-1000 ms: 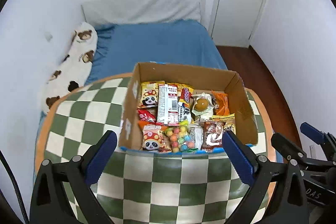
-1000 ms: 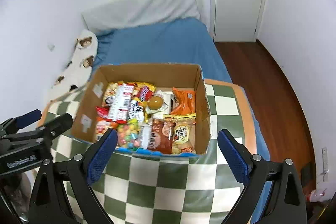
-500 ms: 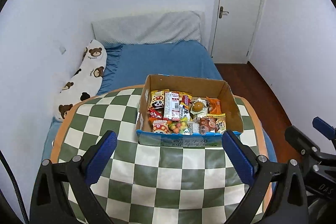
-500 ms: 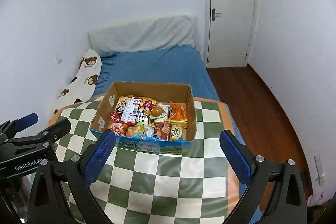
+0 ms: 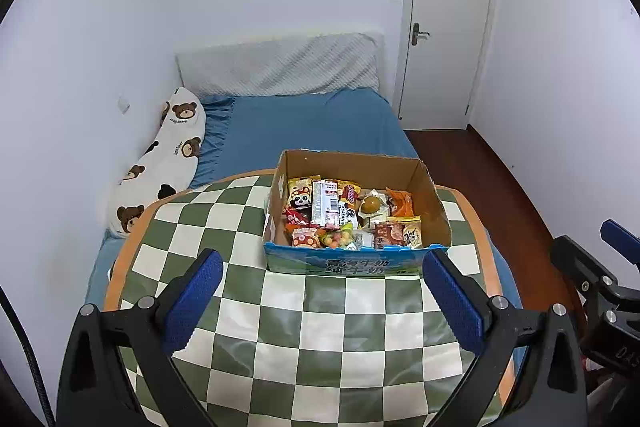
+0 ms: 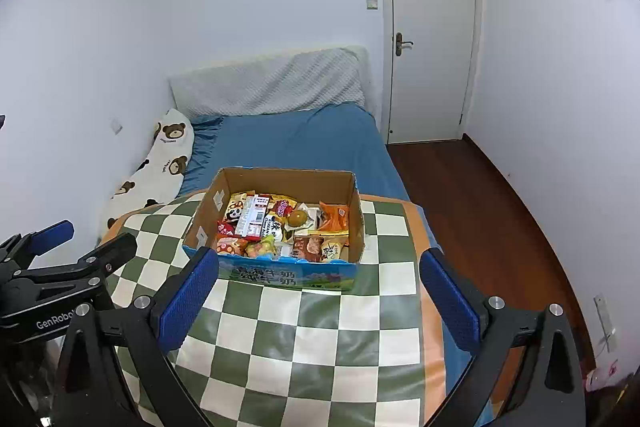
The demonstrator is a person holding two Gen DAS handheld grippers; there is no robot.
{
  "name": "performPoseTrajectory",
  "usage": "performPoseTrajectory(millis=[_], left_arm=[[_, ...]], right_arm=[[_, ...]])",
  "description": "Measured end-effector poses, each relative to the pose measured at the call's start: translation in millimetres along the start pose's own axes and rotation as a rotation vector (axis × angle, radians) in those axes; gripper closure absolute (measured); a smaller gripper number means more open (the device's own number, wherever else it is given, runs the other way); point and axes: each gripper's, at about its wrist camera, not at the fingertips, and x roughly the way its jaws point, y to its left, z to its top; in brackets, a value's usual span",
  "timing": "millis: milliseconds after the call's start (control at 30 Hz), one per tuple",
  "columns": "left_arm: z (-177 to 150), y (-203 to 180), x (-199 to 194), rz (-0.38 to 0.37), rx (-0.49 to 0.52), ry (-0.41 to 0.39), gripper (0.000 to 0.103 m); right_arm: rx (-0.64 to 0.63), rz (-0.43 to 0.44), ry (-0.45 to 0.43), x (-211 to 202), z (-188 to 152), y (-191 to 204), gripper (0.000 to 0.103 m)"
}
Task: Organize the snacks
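cardboard box (image 5: 436,211) of mixed snack packets (image 5: 344,215) on a green-and-white checkered tabletop (image 5: 320,339), both grippers wide apart and empty.

open brown cardboard box with a blue printed front sits toward the far side of the checkered top, packed with bright wrappers: a panda-print packet (image 5: 300,197), a white and red barcode pack (image 5: 325,203), a round golden snack in clear wrap (image 5: 370,204), an orange pouch (image 5: 401,203), a bag of coloured balls (image 5: 338,238). left gripper (image 5: 322,301) hangs over the near tabletop, blue pads spread, nothing between them, well short of the box. right gripper (image 6: 318,301) likewise stands fully spread and empty, its left pad overlapping the box's near corner in its own view. beyond the table lie a blue-sheeted bed (image 5: 312,123), a bear-print pillow (image 5: 168,155) along the wall, and a shut white door (image 5: 444,27).
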Motion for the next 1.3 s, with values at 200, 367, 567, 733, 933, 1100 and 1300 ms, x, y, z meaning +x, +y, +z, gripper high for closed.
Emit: performPoseTrajectory(millis=[200,367,567,733,933,1100,1300], left_arm=[[0,1,-1,0.004,-0.007,0.004,0.0],[2,0,13,-0.005,0.004,0.032,0.0],[7,0,45,0.022,0.005,0.056,0.0],[11,0,77,0.037,0.005,0.091,0.0],[14,-3,103,0.05,0.012,0.112,0.0],[15,-4,120,0.056,0.015,0.133,0.0],[15,-5,134,0.059,0.016,0.154,0.0]], right_arm=[[0.017,0.009,0.02,6,-4,-3,0.0],[0.028,0.0,0.043,22,-7,-6,0.0],[0.035,-0.029,0.061,49,-7,-10,0.0],[0.037,-0.054,0.075,72,-3,-12,0.0],[0.036,-0.069,0.094,100,4,-10,0.0],[0.032,-0.068,0.118,123,6,-5,0.0],[0.028,-0.074,0.132,136,6,-2,0.0]])
